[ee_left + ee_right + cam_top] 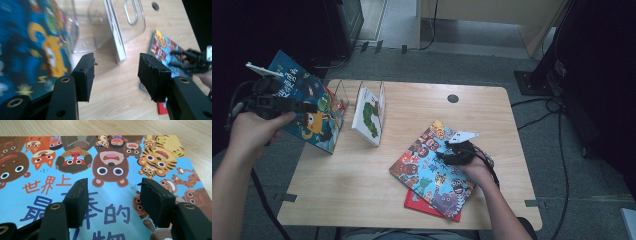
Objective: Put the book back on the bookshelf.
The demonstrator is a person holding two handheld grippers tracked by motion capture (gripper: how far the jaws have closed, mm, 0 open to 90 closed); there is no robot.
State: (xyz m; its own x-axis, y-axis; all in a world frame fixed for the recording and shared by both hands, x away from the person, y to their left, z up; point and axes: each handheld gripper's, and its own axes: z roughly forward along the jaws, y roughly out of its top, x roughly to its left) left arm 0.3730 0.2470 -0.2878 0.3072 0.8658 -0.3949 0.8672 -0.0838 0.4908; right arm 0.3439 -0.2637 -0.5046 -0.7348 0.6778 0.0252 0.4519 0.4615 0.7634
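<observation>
Picture books go into the clear rack (343,91): left gripper (116,72), jaws wide and empty, beside the blue book (309,107); right gripper (113,195), open, must clamp the animal-faces book (82,170).

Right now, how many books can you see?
4: dark blue book at the rack's left end, white book in the rack, animal book lying flat on a red book.

The blue monster picture book (312,107) stands tilted at the table's left edge, leaning against the clear rack, its cover blurred in the left gripper view. The light-blue animal-faces book (432,170) lies flat near the table's front right, seemingly on top of a red book (417,202).
</observation>
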